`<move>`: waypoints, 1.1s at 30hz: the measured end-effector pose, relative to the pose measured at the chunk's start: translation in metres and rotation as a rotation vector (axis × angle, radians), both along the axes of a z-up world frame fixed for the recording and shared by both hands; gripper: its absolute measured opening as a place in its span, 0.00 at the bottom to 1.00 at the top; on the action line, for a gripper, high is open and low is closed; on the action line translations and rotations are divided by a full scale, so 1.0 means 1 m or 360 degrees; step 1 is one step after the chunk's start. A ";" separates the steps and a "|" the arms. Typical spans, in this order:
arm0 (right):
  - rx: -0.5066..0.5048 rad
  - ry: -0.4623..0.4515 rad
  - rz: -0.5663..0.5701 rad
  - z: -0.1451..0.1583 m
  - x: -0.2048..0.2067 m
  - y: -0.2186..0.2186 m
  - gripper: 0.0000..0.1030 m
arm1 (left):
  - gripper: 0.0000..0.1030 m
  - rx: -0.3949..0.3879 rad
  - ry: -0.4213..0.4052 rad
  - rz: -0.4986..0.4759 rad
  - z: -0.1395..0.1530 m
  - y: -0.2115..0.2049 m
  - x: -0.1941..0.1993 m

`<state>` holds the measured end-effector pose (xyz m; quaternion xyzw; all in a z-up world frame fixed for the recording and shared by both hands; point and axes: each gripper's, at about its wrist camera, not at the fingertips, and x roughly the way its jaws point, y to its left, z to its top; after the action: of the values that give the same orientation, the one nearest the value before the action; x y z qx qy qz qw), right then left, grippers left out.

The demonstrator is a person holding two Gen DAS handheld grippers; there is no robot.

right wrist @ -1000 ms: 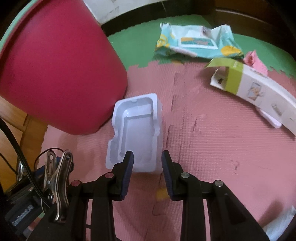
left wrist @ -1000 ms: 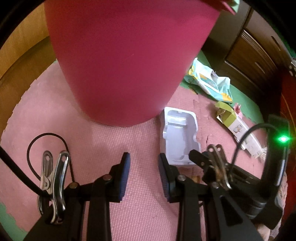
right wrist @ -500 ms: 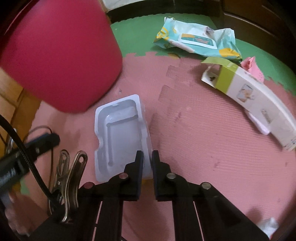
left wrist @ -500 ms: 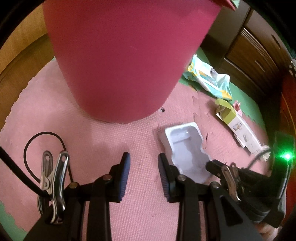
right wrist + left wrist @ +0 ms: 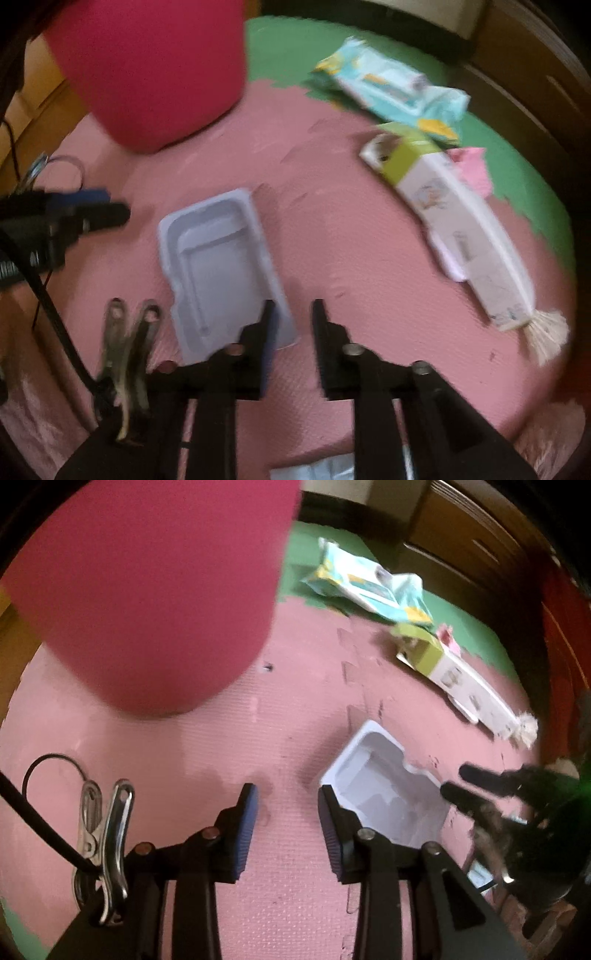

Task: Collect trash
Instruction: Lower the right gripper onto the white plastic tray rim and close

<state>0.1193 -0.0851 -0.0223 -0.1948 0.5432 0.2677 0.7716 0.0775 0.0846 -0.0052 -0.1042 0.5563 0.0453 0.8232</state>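
A white moulded plastic tray (image 5: 384, 794) (image 5: 218, 266) lies open side up on the pink foam mat. My right gripper (image 5: 293, 310) hangs over its near right corner with the jaws opening. The tray's rim shows just inside the left finger, and the pads do not press on it. My left gripper (image 5: 286, 805) hovers over bare mat just left of the tray, its jaws opening with nothing between them. The big red bin (image 5: 147, 590) (image 5: 155, 66) stands beyond, to the left. Each gripper shows at the edge of the other's view.
A crumpled wipes packet (image 5: 373, 587) (image 5: 399, 92) lies on the green mat. A long white and green carton (image 5: 454, 675) (image 5: 454, 221) lies right of the tray, with pink paper (image 5: 474, 166) beside it and a pale tuft (image 5: 546, 332) at its end. Dark wooden furniture (image 5: 480, 535) stands behind.
My right gripper shut on the tray's rim half a second ago and has now opened. The tray has slid away from the bin and turned. Both views have swung right.
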 end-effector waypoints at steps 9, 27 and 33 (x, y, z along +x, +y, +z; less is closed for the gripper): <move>0.0360 0.0183 -0.0483 0.020 -0.014 -0.039 0.25 | 0.35 0.0081 0.0020 -0.0130 -0.008 -0.017 0.024; 0.0418 0.0354 -0.0694 -0.016 -0.025 -0.033 0.25 | 0.36 -0.0107 0.0123 -0.0276 -0.044 -0.025 0.044; 0.0385 0.0274 -0.0773 -0.016 -0.018 -0.048 0.25 | 0.36 -0.0191 0.0141 -0.0320 -0.045 -0.028 0.038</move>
<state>0.1015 -0.1332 -0.0380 0.0581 0.6016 0.1535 0.7817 0.1150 0.0563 -0.0497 -0.0948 0.6015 -0.0662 0.7904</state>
